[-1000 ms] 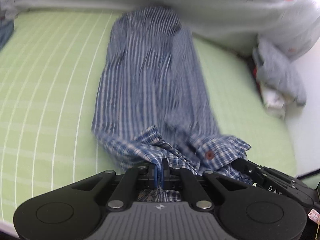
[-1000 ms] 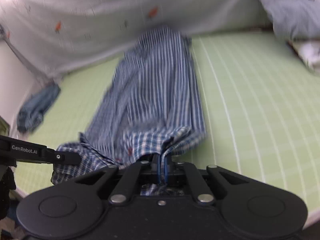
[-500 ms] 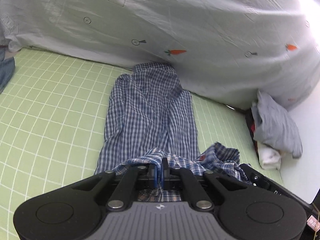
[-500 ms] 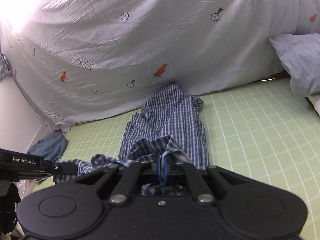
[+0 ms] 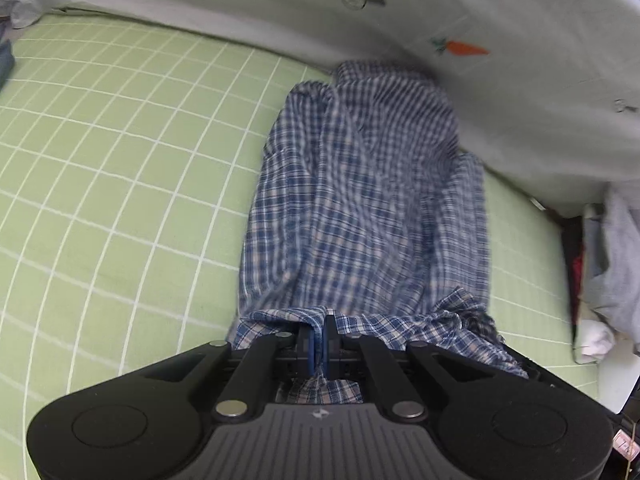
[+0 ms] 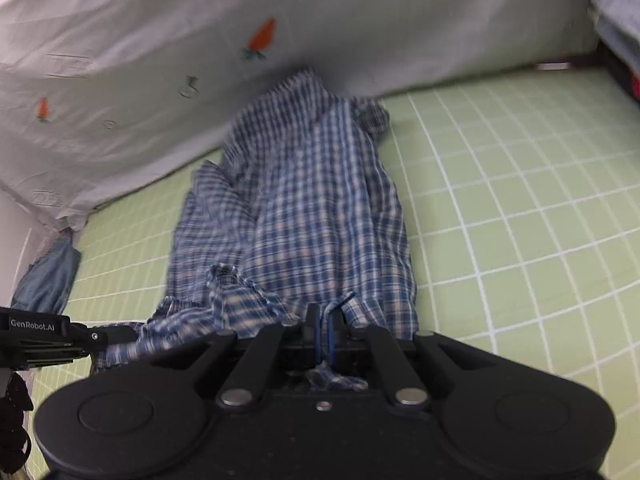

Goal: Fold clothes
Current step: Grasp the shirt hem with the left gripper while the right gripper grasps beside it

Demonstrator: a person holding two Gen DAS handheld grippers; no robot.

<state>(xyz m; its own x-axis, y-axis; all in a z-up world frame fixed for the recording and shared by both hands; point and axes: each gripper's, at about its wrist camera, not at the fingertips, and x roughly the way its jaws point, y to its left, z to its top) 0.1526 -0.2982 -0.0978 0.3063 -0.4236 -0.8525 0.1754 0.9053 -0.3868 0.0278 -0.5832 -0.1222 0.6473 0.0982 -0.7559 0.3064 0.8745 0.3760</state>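
Currently the blue-and-white checked cotton shirt (image 5: pixel 360 208) lies stretched along the pale green grid-lined bed sheet (image 5: pixel 120 168), running from 6 o'clock to 12 o'clock in both wrist views. Its far end rests against the white carrot-printed bedding (image 5: pixel 480 92) bunched along the back.

Left gripper (image 5: pixel 319 340): jaws pressed together on the near hem, cloth pinched between the blue pads. Right gripper (image 6: pixel 324 336): jaws likewise clamped on a fold of the same near edge. The two pinch points sit side by side, so the near edge hangs as a slack band between them. Judgement: gripping one edge at two points keeps it level while the cloth is drawn or carried over.

Both pictures show motion blur across the cloth, so the shirt is probably being moved, direction not settled.

Edges and room:
- Shirt reads narrow, with its long sides apparently already turned inward; cannot confirm from creases.
- Open sheet lies at 9 o'clock in the left view and 3 o'clock in the right view.
- Grey clothing pile (image 5: pixel 616 264) crowds 3 o'clock, left view.
- Blue denim garment (image 6: pixel 48 280) sits at 9 o'clock, right view, well apart.
- Far bedding blocks travel beyond 12 o'clock.
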